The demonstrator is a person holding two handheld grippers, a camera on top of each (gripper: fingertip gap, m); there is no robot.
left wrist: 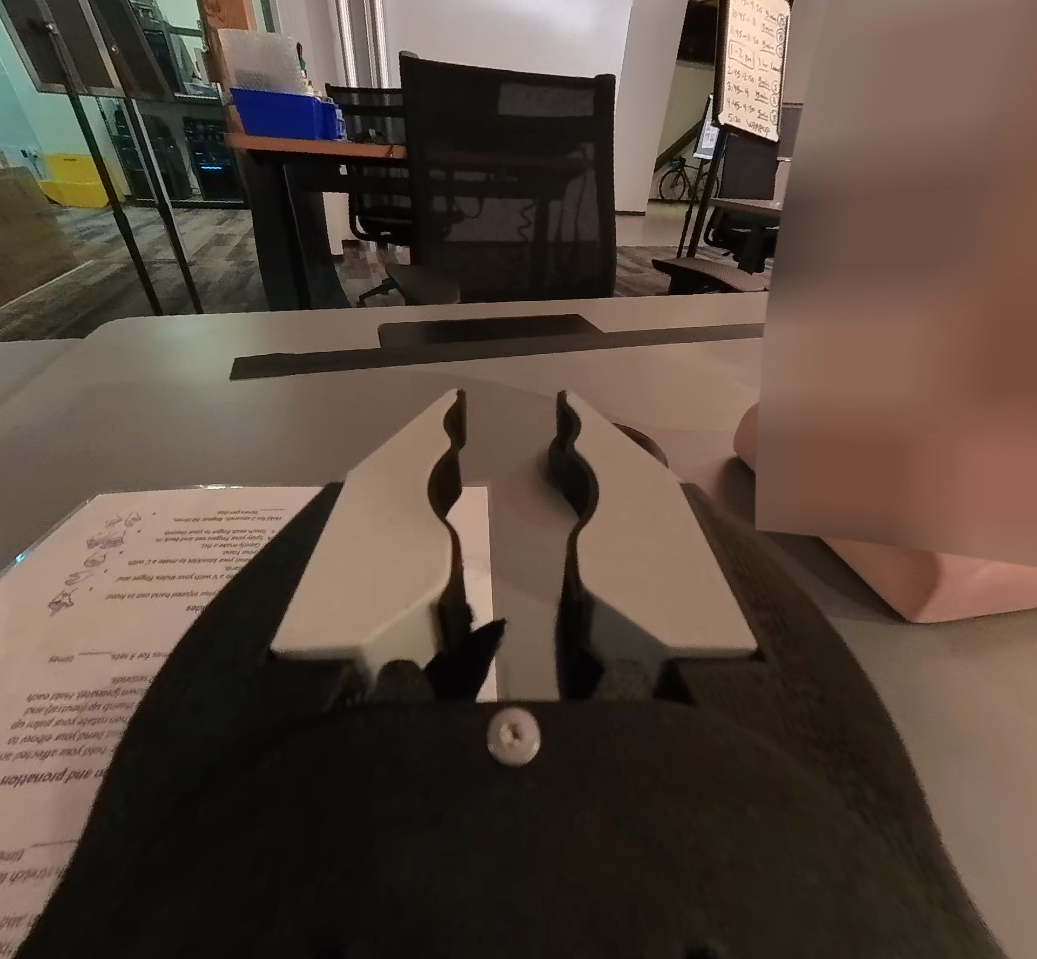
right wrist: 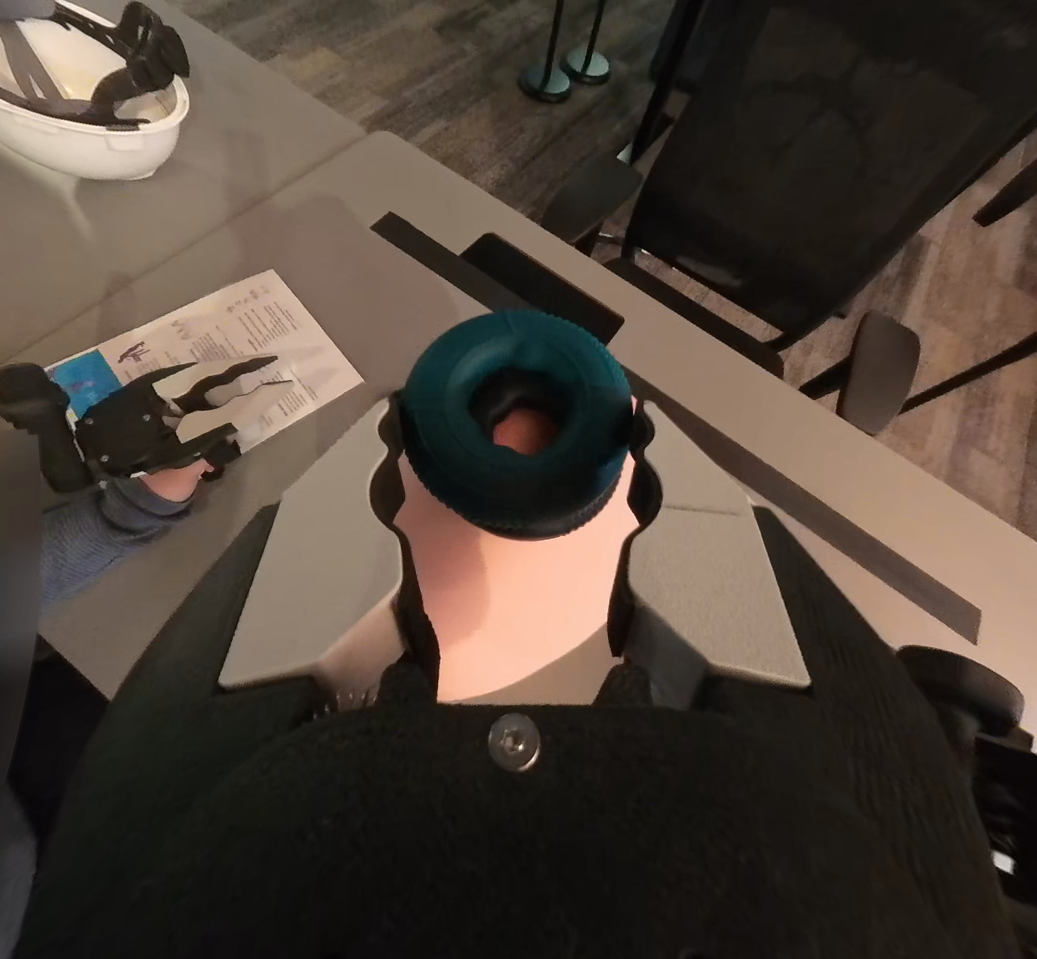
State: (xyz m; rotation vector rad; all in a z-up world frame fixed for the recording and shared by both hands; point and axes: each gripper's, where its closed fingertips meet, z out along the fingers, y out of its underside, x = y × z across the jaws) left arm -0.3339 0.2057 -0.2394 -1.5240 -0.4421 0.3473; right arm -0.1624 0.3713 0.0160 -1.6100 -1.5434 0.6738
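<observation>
Left wrist view: the left gripper (left wrist: 510, 416) is held low and level over the grey table (left wrist: 140, 404), jaws parted with nothing between them. Beneath its left finger lies a printed sheet (left wrist: 140, 595). A pink form (left wrist: 954, 584) stands to the gripper's right, touching the table; its upper part is masked by blur. Beyond the table's far edge a black mesh chair (left wrist: 505, 180) faces the gripper, with a whiteboard (left wrist: 752, 57) to the chair's right.

Right wrist view: the right gripper (right wrist: 516, 421) points steeply down, jaws closed on a dark teal ring (right wrist: 513, 416) seated atop the pink form (right wrist: 516, 595). Left of the ring, the left gripper (right wrist: 247, 376) hovers over the printed sheet (right wrist: 314, 337), a sleeved hand (right wrist: 168, 483) behind it. A white helmet (right wrist: 95, 107) rests farther left on the table (right wrist: 280, 203).
</observation>
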